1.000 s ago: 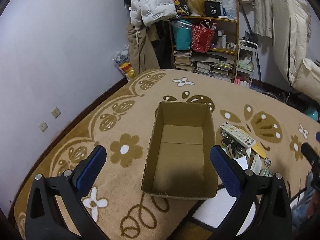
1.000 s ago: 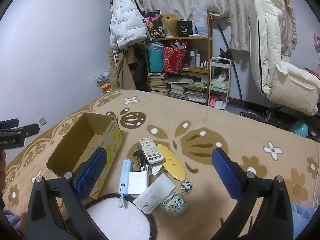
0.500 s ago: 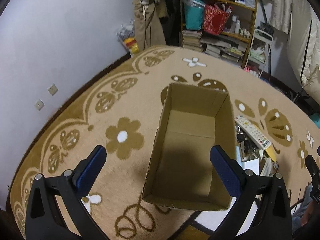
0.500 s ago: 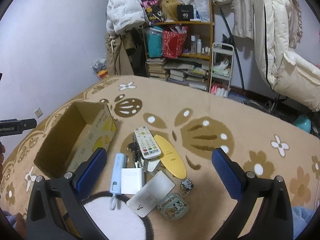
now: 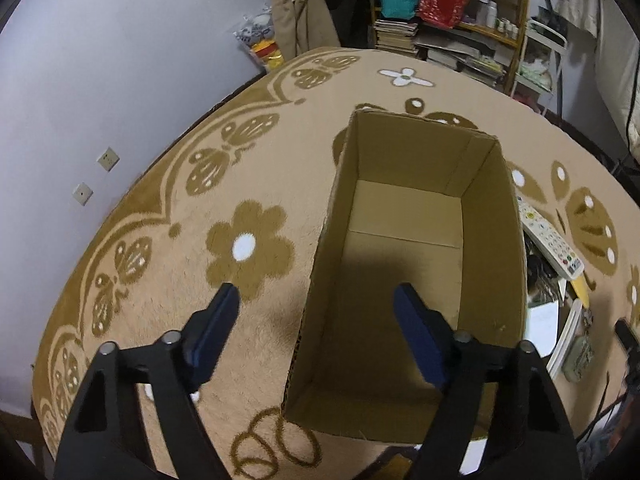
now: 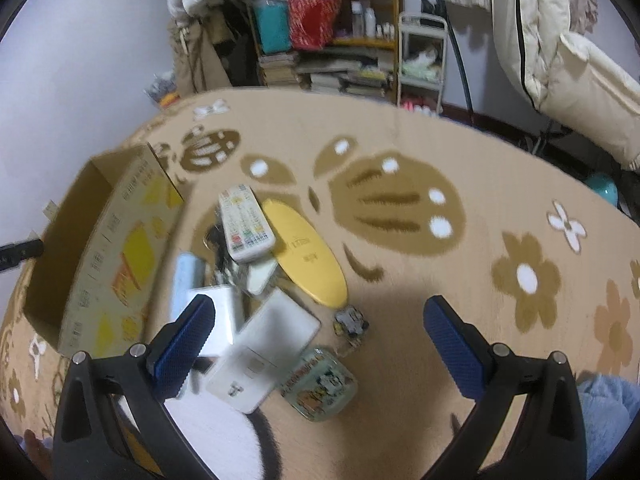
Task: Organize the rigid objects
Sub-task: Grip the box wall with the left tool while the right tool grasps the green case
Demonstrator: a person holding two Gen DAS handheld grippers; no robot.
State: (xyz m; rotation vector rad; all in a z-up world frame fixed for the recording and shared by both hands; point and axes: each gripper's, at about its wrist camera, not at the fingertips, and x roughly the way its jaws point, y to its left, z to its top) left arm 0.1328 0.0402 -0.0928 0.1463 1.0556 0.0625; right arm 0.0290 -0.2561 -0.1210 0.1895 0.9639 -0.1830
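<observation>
Plush tan carpet (image 5: 304, 168) with brown flower motifs is spread under everything. Above it the left gripper (image 5: 316, 308) is held wide apart, its ribbed blue pads straddling the near left wall of an open cardboard box (image 5: 404, 216), whose plain rectangular interior is seen from above. The right gripper (image 6: 318, 318) is likewise spread wide and grips nothing; below it lie a flat white card-like case (image 6: 264, 356) and a glossy rounded tin (image 6: 318, 384). Beyond are seen a white remote (image 6: 245, 224) and a smooth yellow oval (image 6: 306, 256), just right of the box.
</observation>
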